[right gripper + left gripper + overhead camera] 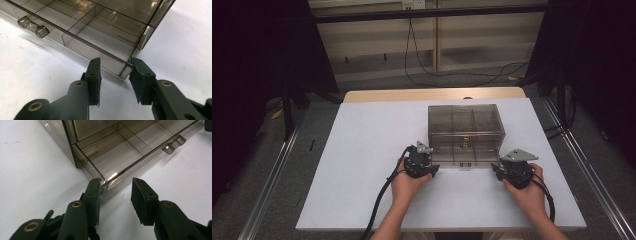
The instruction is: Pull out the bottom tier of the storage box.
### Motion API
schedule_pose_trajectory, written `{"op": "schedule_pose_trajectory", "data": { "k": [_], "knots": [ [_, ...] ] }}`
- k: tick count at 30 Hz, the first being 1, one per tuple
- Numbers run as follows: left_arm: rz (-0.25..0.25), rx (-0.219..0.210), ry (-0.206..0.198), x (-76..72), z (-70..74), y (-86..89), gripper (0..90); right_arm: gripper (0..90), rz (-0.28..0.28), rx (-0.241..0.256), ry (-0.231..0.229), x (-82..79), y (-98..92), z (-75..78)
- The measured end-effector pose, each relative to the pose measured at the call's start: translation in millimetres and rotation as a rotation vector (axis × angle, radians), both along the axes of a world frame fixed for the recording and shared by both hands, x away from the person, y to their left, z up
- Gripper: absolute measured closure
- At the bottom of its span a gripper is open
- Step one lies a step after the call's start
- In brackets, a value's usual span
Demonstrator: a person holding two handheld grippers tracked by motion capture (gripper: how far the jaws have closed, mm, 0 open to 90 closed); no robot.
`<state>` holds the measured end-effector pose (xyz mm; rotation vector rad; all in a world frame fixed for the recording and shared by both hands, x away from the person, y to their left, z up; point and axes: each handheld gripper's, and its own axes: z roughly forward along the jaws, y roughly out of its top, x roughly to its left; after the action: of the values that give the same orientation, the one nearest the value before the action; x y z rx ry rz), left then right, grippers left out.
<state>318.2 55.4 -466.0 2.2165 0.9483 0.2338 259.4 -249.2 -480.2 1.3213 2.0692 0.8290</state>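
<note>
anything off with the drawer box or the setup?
Nothing damaged or spilled. The smoky clear drawer box sits square on the white table; its bottom drawer is pulled out partway and looks empty. Left gripper and right gripper are open at the drawer's front corners.

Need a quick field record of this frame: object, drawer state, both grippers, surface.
object: smoky clear plastic drawer box, divided into compartments
drawer: lower drawer pulled partly out toward the person, compartments look empty
handle: clear handle on the drawer front
left gripper: jaws open, at the drawer's front left corner, one jaw at or against it
right gripper: jaws open, straddling the drawer's front right corner
surface: white table
</note>
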Motion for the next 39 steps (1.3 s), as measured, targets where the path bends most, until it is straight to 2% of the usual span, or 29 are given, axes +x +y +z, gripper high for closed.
{"op": "schedule_pose_trajectory", "data": {
  "k": [7, 10, 28, 30, 32, 39],
  "knots": [
    [-0.008, 0.012, -0.005, -1.7, 0.3, 0.4, 60.3, 61.6, -0.003, -0.001, 0.004, -1.4, -0.5, 0.2],
    [-0.005, -0.002, -0.001, -2.6, -0.5, -0.1, 60.5, 61.4, 0.002, 0.0, 0.006, -1.5, -1.3, 0.1],
    [-0.018, 0.009, -0.006, -7.1, 0.3, 0.5, 60.8, 61.0, 0.01, 0.011, 0.003, -4.9, -2.4, 0.0],
    [-0.009, -0.004, -0.004, -7.8, -0.2, 0.1, 60.8, 61.0, 0.01, 0.011, 0.004, -5.0, -2.4, 0.1],
    [-0.022, 0.003, 0.001, -7.5, -0.2, 1.3, 60.8, 61.0, 0.012, 0.007, 0.007, -5.6, -2.6, 0.3],
    [-0.021, 0.014, -0.001, -8.4, 0.4, 1.4, 60.8, 61.1, 0.003, 0.016, 0.014, -6.4, -2.6, 0.6]
  ]
}}
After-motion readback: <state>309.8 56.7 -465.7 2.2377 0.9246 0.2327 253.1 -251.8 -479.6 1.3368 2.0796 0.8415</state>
